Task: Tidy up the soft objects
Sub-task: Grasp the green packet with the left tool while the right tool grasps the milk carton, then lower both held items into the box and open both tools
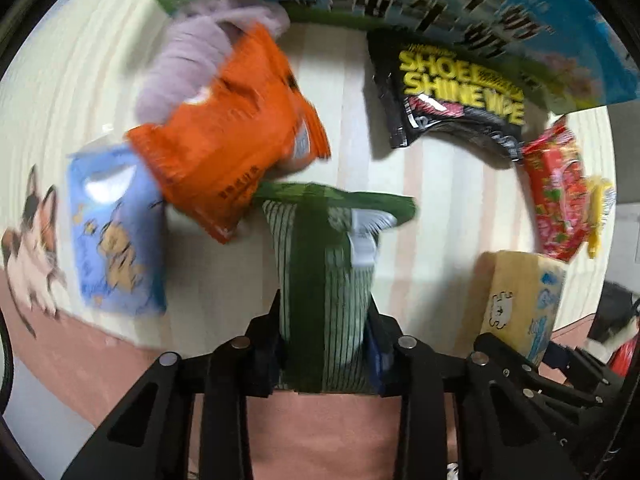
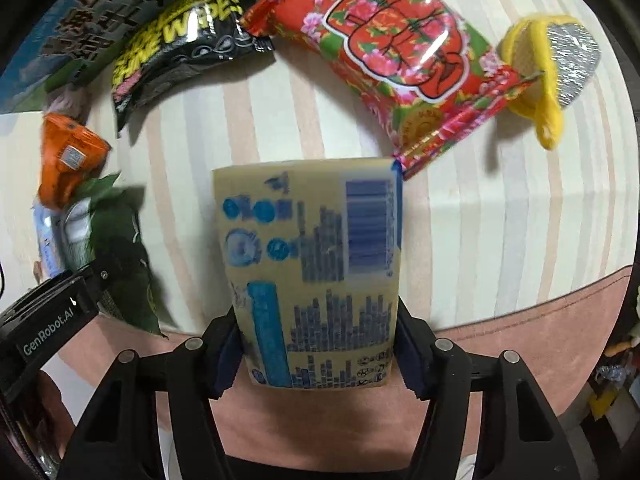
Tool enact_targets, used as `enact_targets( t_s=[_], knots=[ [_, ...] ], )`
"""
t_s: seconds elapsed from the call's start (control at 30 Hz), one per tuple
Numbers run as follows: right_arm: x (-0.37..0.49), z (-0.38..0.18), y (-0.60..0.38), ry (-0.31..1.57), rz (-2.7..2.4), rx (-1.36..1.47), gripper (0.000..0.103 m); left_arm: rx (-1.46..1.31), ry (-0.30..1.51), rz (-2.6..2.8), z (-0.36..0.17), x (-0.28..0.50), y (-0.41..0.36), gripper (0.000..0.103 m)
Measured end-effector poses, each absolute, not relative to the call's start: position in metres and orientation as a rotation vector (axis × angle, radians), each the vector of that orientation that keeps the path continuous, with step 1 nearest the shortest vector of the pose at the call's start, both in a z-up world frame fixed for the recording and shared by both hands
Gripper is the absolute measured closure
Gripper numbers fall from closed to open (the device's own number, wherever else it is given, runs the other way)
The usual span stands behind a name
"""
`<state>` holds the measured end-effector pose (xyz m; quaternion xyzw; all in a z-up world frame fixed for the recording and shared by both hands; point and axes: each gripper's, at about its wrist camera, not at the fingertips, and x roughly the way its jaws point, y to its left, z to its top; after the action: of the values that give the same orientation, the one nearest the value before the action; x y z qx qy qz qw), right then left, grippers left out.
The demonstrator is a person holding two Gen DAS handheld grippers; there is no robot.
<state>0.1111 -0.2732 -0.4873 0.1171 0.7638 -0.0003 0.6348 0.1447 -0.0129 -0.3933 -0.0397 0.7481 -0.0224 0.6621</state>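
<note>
Green-striped pack (image 1: 324, 292) clenched in left tongs (image 1: 324, 356), yellow pack (image 2: 316, 280) in right tongs (image 2: 316, 356); blurred, either may perhaps slip from the squeeze.

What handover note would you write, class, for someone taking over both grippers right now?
Left gripper: shut on the green striped pack, held above the striped cloth.
Right gripper: shut on the yellow tissue pack.
On the cloth: orange pack overlapping the lilac fabric, blue cartoon pack, black shoe-wipe pouch, red floral pack, yellow scrubber.
Done: two packs picked up.
Left: place both, then sort the rest; the destination is not visible.
</note>
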Motion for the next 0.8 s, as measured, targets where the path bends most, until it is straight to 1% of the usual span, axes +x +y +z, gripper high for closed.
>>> enact_targets(
  t_s=[0.13, 0.23, 0.33, 0.37, 0.43, 0.5, 0.63, 0.8],
  knots=[
    [0.098, -0.460, -0.286, 1.695, 0.067, 0.303, 0.037, -0.148, 1.618, -0.049, -0.349, 0.127, -0.009, 0.074],
    [0.094, -0.424, -0.296, 1.622, 0.134, 0.305, 0.037, -0.181, 1.536, -0.061, -0.302, 0.122, -0.008, 0.074],
    [0.094, -0.389, -0.308, 1.550, 0.195, 0.314, 0.037, -0.200, 1.461, -0.089, -0.258, 0.139, -0.013, 0.074],
    [0.096, -0.376, -0.308, 1.522, 0.210, 0.311, 0.037, -0.205, 1.450, -0.101, -0.245, 0.160, -0.027, 0.074],
    [0.104, -0.350, -0.311, 1.466, 0.233, 0.310, 0.037, -0.215, 1.432, -0.137, -0.223, 0.185, -0.028, 0.074],
    [0.124, -0.331, -0.315, 1.433, 0.238, 0.315, 0.037, -0.213, 1.418, -0.148, -0.219, 0.223, -0.041, 0.074],
    [0.188, -0.327, -0.310, 1.370, 0.198, 0.286, 0.037, -0.221, 1.422, -0.167, -0.211, 0.292, -0.045, 0.074],
    [0.277, -0.350, -0.295, 1.363, 0.148, 0.282, 0.037, -0.220, 1.500, -0.204, -0.250, 0.377, -0.050, 0.074]
  ],
)
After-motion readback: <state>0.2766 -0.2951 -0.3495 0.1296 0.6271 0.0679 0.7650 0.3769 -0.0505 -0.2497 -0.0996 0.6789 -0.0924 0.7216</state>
